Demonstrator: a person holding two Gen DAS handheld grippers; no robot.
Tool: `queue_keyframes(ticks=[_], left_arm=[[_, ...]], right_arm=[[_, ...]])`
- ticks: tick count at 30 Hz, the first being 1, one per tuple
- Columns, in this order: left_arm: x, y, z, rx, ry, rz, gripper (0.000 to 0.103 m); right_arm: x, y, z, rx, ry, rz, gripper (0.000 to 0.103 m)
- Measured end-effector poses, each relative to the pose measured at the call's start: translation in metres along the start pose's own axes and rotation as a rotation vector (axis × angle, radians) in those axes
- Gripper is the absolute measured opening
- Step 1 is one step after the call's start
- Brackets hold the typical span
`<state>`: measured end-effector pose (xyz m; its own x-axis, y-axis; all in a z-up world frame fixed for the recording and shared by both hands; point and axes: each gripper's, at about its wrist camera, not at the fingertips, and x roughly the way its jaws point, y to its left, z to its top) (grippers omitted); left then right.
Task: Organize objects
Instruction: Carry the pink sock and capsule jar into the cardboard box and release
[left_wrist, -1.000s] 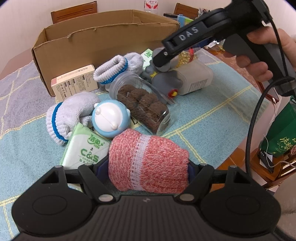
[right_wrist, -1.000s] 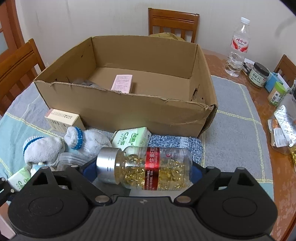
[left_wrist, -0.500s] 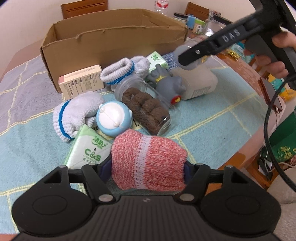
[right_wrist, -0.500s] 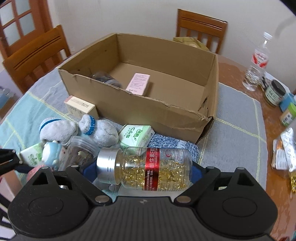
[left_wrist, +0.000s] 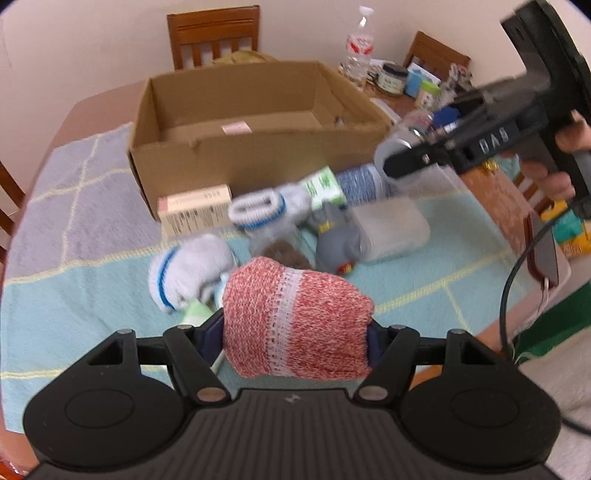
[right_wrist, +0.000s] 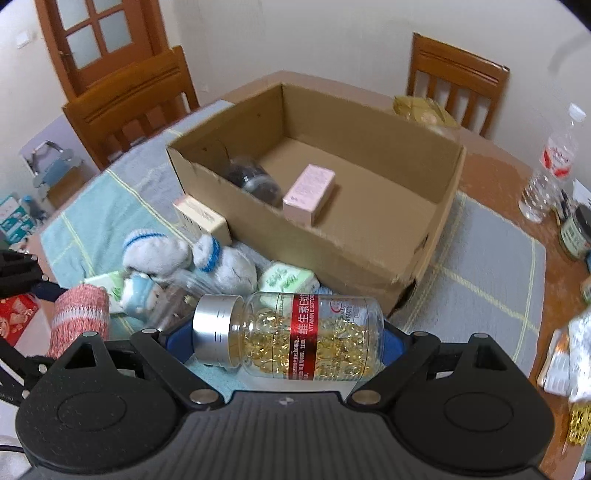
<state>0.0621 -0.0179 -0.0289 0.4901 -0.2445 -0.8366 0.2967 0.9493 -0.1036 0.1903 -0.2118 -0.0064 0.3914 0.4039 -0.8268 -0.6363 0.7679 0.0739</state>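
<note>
Left wrist view: the left gripper (left_wrist: 295, 334) had just been closing, and its pads pinched a red sock roll (left_wrist: 295, 319) from both sides, lifted clear of the cloth.
Sock axis: long axis crosswise between the fingers, ends pressed by the pads, so the soft roll likely stayed bundled.
Box (left_wrist: 255, 147): open top, beyond the sock and past the clutter in front of its near wall; probably the drop target.
Right gripper (left_wrist: 406, 166): to the right of the box, carrying something grey-capped, blurred.

Right wrist view: the right gripper (right_wrist: 288, 336) stood wide but clamped on a pill bottle (right_wrist: 291, 332) end to end.
Bottle axis: lying level and crosswise, silver cap to the view's left, base to the right.
Bottle place: in the air just short of the box's (right_wrist: 447, 173) near corner.
Box contents: a pink carton (right_wrist: 308, 192) and a dark jar (right_wrist: 255, 179) lay inside, so sorting was partly done, I judge.
</note>
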Motion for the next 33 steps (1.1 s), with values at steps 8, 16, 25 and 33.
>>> queue_keyframes(ticks=[8, 16, 25, 33], left_arm=[[-0.007, 0.016, 0.06, 0.025, -0.085, -0.017, 0.07], [0.003, 0.04, 0.135, 0.096, -0.161, -0.008, 0.07], [0.044, 0.065, 0.194, 0.096, -0.166, 0.013, 0.07], [0.089, 0.083, 0.213, 0.098, -0.108, 0.036, 0.071]], right_arm=[[-0.015, -0.01, 0.026, 0.01, -0.051, -0.021, 0.096], [-0.012, -0.024, 0.06, 0.086, -0.11, -0.069, 0.096], [0.014, -0.039, 0.086, 0.173, -0.109, -0.1, 0.096], [0.018, -0.043, 0.085, 0.212, -0.125, -0.13, 0.103]])
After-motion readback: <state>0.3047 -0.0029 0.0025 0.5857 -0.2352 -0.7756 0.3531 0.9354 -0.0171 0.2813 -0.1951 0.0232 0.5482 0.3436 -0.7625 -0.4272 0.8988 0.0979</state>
